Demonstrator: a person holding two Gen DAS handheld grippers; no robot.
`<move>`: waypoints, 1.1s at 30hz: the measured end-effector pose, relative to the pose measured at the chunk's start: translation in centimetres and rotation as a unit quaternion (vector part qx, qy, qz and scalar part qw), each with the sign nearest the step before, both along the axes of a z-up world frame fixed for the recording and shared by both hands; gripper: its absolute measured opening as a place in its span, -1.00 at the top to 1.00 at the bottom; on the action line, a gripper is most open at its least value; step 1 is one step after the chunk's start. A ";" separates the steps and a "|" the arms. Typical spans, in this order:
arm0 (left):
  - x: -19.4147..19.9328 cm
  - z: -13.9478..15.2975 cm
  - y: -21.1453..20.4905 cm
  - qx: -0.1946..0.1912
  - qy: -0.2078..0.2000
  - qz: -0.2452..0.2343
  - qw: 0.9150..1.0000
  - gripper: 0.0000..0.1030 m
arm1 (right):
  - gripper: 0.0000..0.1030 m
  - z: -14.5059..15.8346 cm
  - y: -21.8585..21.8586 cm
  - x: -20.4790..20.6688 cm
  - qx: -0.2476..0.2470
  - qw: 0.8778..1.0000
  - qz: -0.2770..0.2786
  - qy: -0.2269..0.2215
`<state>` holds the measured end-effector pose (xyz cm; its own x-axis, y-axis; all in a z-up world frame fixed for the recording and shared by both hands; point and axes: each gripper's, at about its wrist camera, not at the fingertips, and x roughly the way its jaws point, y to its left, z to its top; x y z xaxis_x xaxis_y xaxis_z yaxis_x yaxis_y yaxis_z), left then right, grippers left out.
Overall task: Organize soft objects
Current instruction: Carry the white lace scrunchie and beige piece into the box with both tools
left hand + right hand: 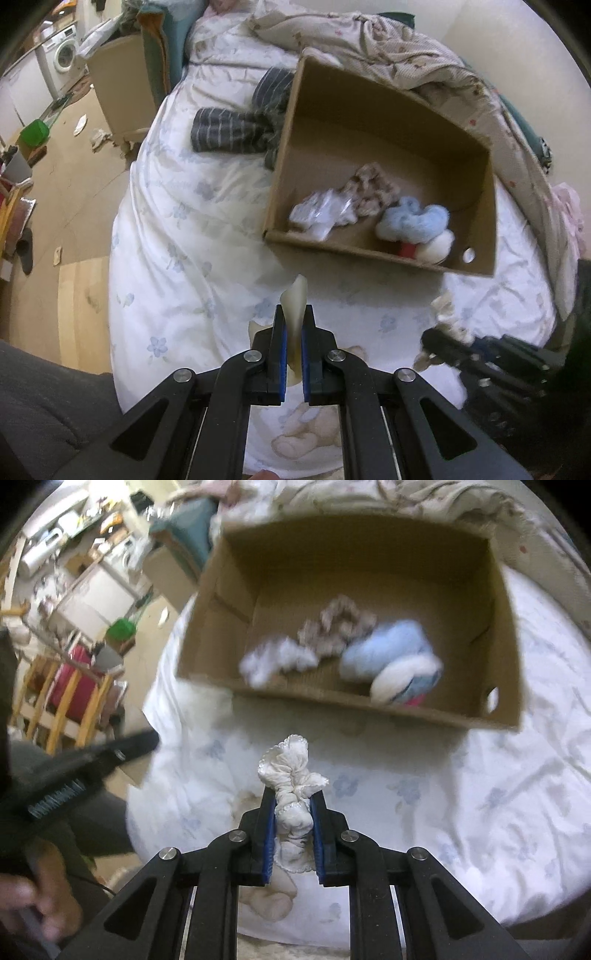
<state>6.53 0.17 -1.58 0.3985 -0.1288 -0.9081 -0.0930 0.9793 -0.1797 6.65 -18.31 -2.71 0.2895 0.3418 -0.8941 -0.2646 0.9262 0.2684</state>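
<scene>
A cardboard box [284, 147] [207, 605] lies on the bed. In it are a white crumpled piece [321, 212] [273, 659], a beige patterned scrunchie [373, 186] [336, 626] and a blue and white plush [417, 225] [391, 661]. My left gripper [293, 314] is shut on a cream soft piece [295, 299], short of the box's near wall. My right gripper [291, 794] is shut on a white frilly scrunchie [291, 768], also short of the box. The right gripper shows at the left wrist view's right edge [436, 339].
A dark striped garment [236, 129] lies on the white floral duvet [177, 206] left of the box. A beige blanket [424, 66] is bunched behind the box. Left of the bed are floor clutter, a washing machine [62, 55] and a wooden rack [66, 694].
</scene>
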 end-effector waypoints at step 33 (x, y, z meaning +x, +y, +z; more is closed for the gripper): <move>13.0 0.1 -5.7 0.003 -0.065 -0.086 0.994 0.89 | 0.64 0.7 -5.8 11.2 0.100 0.989 -0.092 -0.059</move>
<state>19.51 -5.48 -1.50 0.4851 -0.1991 -0.8515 0.0986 0.9800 -0.1730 17.84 -24.08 -2.03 0.4612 0.4410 -0.7700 -0.1372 0.8928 0.4291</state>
